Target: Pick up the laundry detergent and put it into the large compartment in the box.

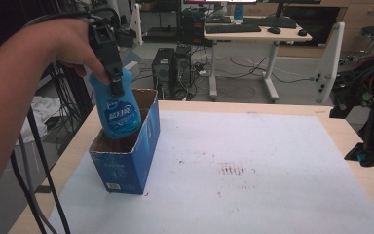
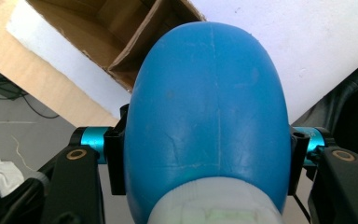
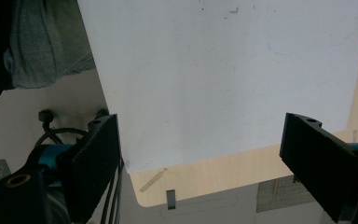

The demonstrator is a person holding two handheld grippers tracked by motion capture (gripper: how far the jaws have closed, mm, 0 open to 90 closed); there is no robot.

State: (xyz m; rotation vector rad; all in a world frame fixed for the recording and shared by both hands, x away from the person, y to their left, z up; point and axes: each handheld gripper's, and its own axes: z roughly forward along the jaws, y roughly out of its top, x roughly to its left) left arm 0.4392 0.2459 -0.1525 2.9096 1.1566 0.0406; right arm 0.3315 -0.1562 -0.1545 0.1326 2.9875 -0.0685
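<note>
From above we see our left tongs (image 1: 113,78) clamped on a blue bottle (image 1: 119,109), its lower end dipped into an open blue carton (image 1: 131,161) near the worktop's (image 1: 350,141) left edge. The left gripper view adds the bottle's (image 2: 209,121) rounded bottom squeezed between both jaws, above the carton's (image 2: 121,28) brown interior. Our right tongs (image 3: 200,154) hang open over the near right edge of the white sheet (image 3: 223,70), holding nothing. The sheet's (image 1: 253,165) middle lies bare apart from brown stains (image 1: 231,169).
</note>
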